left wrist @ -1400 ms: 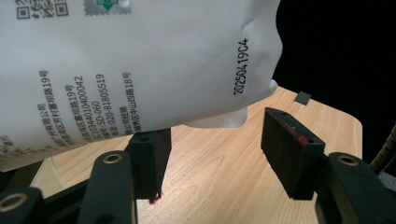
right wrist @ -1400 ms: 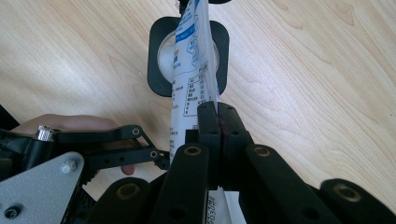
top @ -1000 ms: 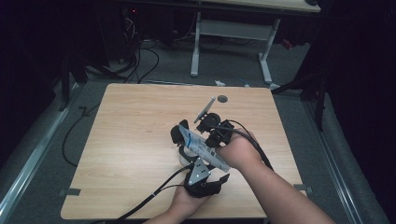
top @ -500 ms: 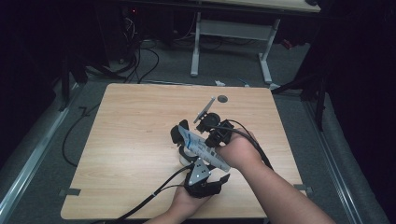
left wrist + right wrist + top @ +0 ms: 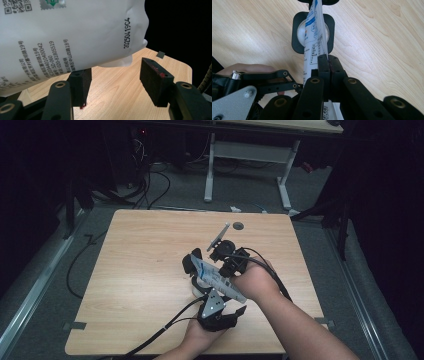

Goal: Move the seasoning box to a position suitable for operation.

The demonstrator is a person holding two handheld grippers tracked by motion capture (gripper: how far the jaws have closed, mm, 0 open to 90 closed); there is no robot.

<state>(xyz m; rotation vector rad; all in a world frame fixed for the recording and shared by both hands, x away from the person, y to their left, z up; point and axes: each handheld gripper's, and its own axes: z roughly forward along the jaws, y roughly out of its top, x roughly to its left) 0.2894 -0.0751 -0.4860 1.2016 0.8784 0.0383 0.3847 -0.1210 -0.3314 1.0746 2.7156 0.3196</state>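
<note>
A white pouch with blue print hangs tilted over the middle of the wooden table. My right gripper is shut on it; in the right gripper view the jaws pinch the pouch edge-on. Beneath it on the table sits a black square holder with a white round centre. My left gripper comes in from the near side, open. In the left gripper view the pouch hangs just above the left pad, and bare wood shows between the jaws.
A dark round spot marks the table near its far edge. Grey tape patches sit at the front corners. The left gripper's cable trails off the front edge. A white desk frame stands beyond the table.
</note>
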